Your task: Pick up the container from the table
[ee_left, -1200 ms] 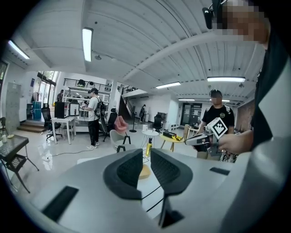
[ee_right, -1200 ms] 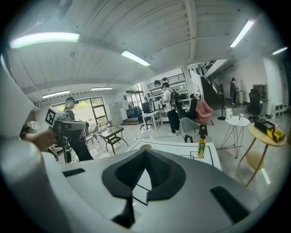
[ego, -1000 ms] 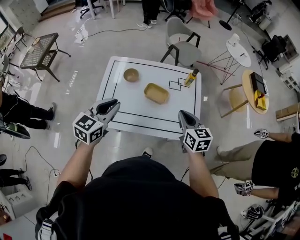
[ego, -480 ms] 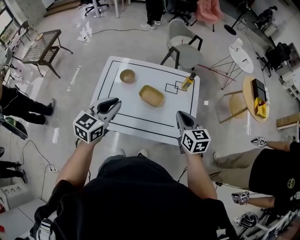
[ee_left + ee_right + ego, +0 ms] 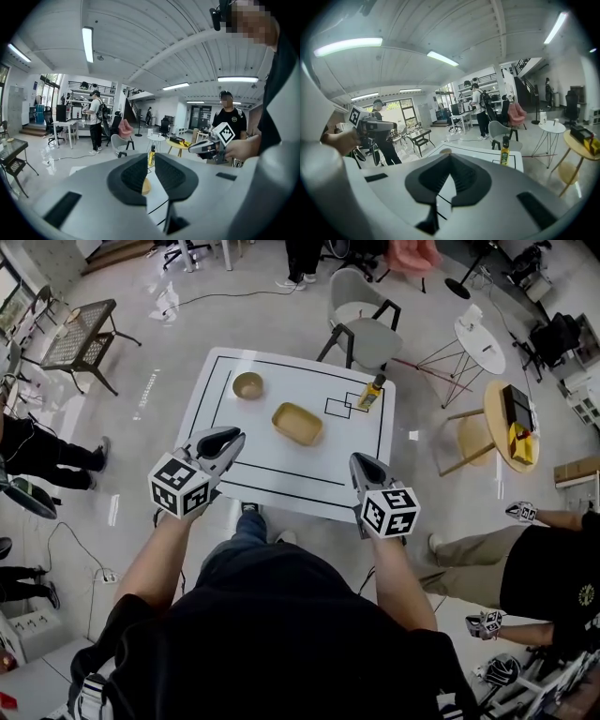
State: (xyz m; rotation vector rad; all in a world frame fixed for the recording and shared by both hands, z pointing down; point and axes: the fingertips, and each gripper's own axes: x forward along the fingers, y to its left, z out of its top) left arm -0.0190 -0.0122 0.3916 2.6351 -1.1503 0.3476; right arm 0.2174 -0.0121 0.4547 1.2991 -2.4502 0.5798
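The container [image 5: 297, 423] sits mid-table [image 5: 281, 474], between bowl [image 5: 248, 385] and bottle [image 5: 373, 394], untouched. I judge I'm on the approach. My left gripper [image 5: 232, 436] hovers at the near edge, jaws slightly apart and empty. My right gripper [image 5: 358, 461] is pressed together and empty. Next I need to reach in and spread jaws around the rim.

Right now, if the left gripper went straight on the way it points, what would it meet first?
Probably the tan rectangular container on the white table: it shows in the narrow gap between the left gripper's jaws, the yellow bottle beyond. Depth is unclear.
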